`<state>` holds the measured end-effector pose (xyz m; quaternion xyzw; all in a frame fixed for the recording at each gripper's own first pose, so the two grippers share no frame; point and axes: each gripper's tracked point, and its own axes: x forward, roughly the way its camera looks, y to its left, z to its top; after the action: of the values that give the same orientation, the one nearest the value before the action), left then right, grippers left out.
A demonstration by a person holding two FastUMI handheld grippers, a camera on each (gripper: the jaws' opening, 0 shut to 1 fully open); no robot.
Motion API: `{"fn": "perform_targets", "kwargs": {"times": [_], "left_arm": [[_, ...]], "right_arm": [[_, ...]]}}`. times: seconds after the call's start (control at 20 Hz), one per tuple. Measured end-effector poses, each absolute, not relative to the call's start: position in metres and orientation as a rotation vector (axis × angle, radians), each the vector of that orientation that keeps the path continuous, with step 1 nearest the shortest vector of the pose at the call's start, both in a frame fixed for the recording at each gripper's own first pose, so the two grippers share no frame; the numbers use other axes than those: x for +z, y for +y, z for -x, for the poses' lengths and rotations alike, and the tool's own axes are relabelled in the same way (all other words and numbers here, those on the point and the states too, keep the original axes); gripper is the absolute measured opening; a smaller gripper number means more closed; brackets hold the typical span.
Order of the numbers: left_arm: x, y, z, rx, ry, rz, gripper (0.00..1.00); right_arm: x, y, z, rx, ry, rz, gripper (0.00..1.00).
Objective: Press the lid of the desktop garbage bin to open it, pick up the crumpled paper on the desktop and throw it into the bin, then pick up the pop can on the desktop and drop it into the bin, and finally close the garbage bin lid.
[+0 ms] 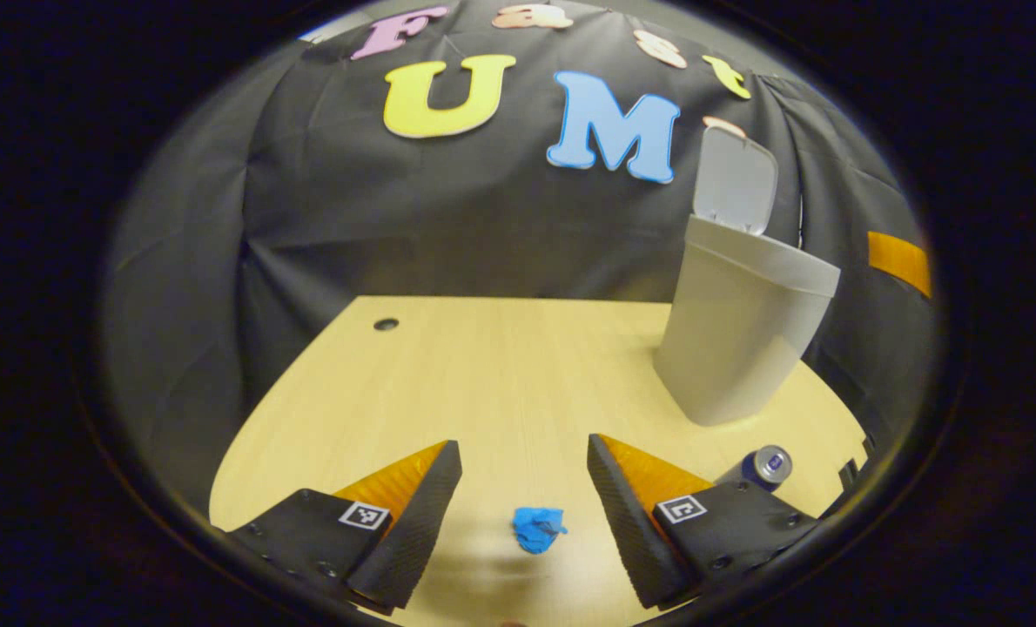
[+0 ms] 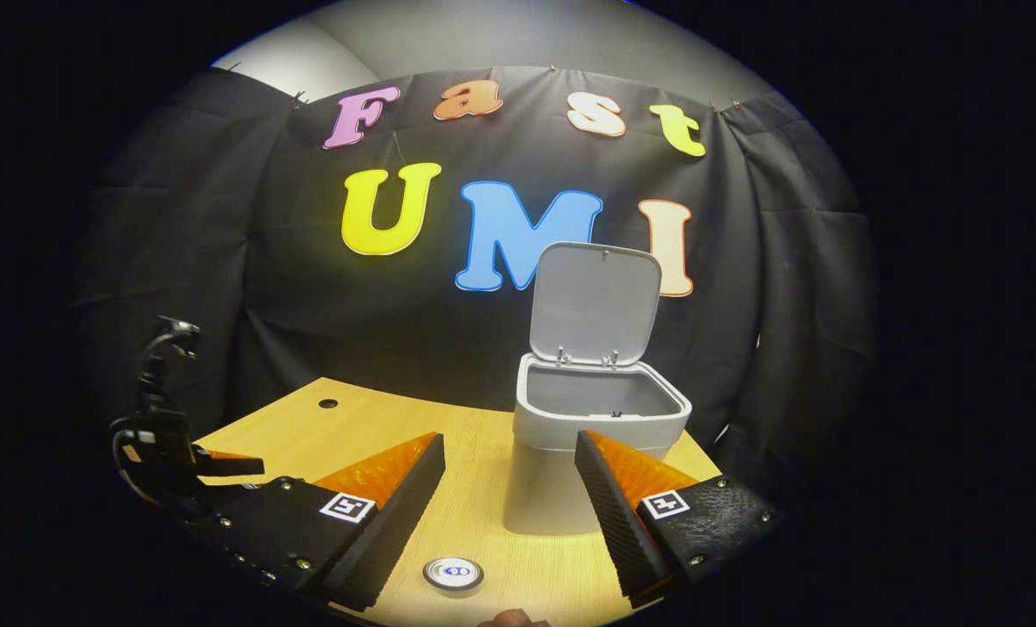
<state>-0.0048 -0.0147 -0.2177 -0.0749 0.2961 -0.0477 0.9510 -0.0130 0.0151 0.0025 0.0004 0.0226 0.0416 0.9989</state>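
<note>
The grey desktop bin (image 1: 744, 335) stands at the table's far right with its lid (image 1: 734, 181) swung up; in the right gripper view the bin (image 2: 561, 453) shows an open mouth and a raised lid (image 2: 595, 303). A blue crumpled paper (image 1: 537, 529) lies on the table between the fingers of my open left gripper (image 1: 524, 509), touching neither. The pop can (image 1: 766, 466) lies on its side just right of that gripper. My right gripper (image 2: 509, 501) hovers open in front of the bin, above the can's end (image 2: 453, 573). The left gripper (image 2: 165, 453) appears at the left there.
The light wooden table (image 1: 483, 374) has a small round cable hole (image 1: 386, 324) near its back left corner. Black cloth closes off the back and sides. An orange strip (image 1: 899, 261) hangs at the right.
</note>
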Motion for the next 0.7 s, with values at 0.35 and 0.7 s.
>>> {"fn": "perform_targets", "kwargs": {"times": [0.35,0.7], "left_arm": [[-0.275,-0.028,0.016,-0.137,0.819,0.143,0.96],[-0.324,-0.035,0.015,-0.165,0.959,0.085,0.96]], "right_arm": [[-0.01,0.013,0.024,0.06,0.085,-0.033,0.96],[-0.018,0.008,0.028,0.034,0.113,-0.038,0.96]]}}
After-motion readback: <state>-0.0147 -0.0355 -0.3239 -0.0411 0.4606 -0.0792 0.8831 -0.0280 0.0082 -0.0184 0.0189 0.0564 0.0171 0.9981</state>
